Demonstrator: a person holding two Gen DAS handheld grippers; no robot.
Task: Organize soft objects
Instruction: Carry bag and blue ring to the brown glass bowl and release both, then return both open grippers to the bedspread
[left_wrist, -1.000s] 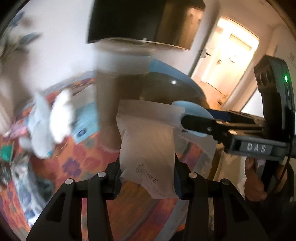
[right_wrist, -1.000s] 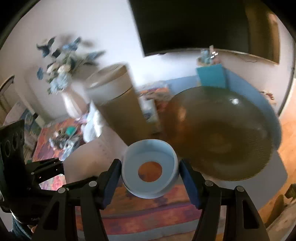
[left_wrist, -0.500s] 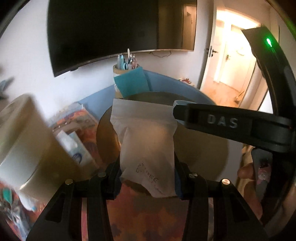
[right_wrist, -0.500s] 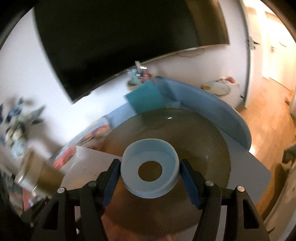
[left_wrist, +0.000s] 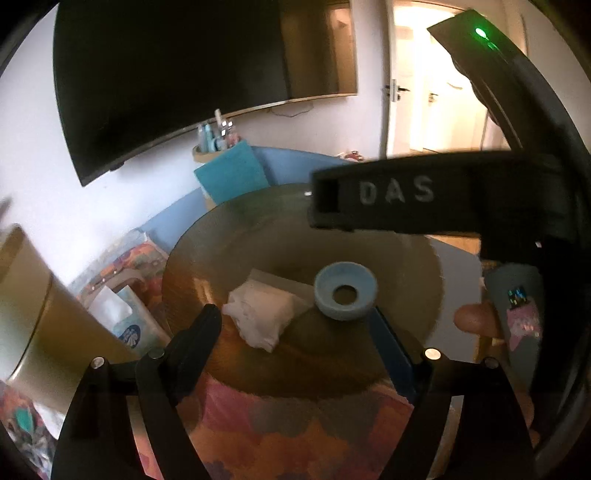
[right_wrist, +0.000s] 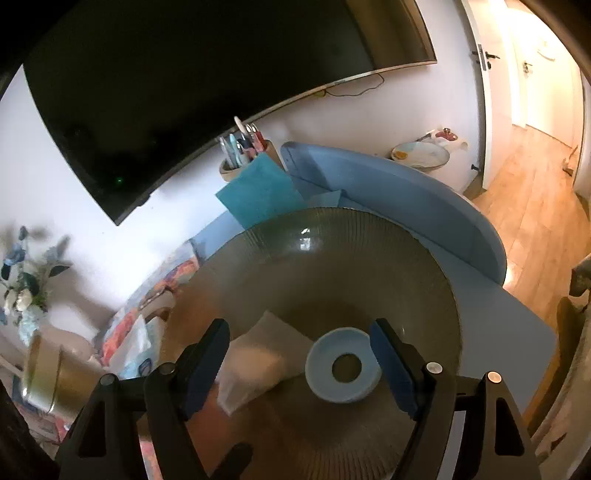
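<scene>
A white soft pouch (left_wrist: 258, 317) and a pale blue ring (left_wrist: 345, 295) lie side by side inside a big ribbed brown glass bowl (left_wrist: 406, 266). My left gripper (left_wrist: 295, 332) is open and empty just above them. My right gripper (right_wrist: 301, 354) is open and empty too, over the same bowl (right_wrist: 369, 258); the ring (right_wrist: 343, 365) lies between its fingers and the pouch (right_wrist: 255, 365) to its left. The right gripper's black body crosses the upper right of the left wrist view.
A tissue pack (left_wrist: 122, 317) and a tall gold-and-white canister (left_wrist: 40, 317) stand left of the bowl on a colourful cloth (left_wrist: 295, 435). A teal napkin (right_wrist: 258, 192) and a utensil holder (right_wrist: 240, 155) stand behind it. A blue mat (right_wrist: 406, 199) curves round the back.
Both grippers opened. The pouch dropped from the left gripper and the ring from the right one; both now lie in the bowl. Both views swung right, over the bowl.
</scene>
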